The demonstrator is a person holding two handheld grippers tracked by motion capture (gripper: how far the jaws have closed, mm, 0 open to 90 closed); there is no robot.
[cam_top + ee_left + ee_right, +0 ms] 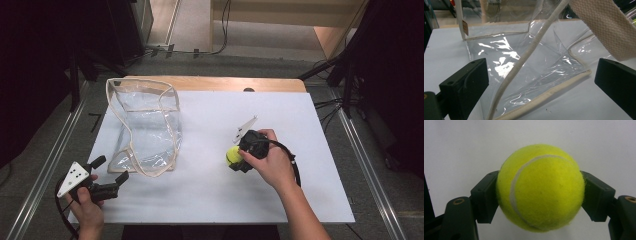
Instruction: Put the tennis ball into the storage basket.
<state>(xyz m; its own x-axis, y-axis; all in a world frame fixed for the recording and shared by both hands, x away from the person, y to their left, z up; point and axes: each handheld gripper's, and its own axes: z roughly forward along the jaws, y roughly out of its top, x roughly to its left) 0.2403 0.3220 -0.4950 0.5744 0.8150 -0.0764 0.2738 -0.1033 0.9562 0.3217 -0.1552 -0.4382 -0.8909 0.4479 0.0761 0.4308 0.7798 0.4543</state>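
Observation:
A yellow-green tennis ball sits between the jaws of my right gripper, which is shut on it just above the white table near its middle. A clear plastic bag with beige cloth trim lies at the table's left, its mouth facing the far side. My left gripper stands open at the front left, its jaws spread just short of the bag's near corner, with a beige strap hanging in front of it.
The white table has bare room at the right and along the front. A wooden strip runs along its far edge. Dark stands and cables flank both sides on the grey floor.

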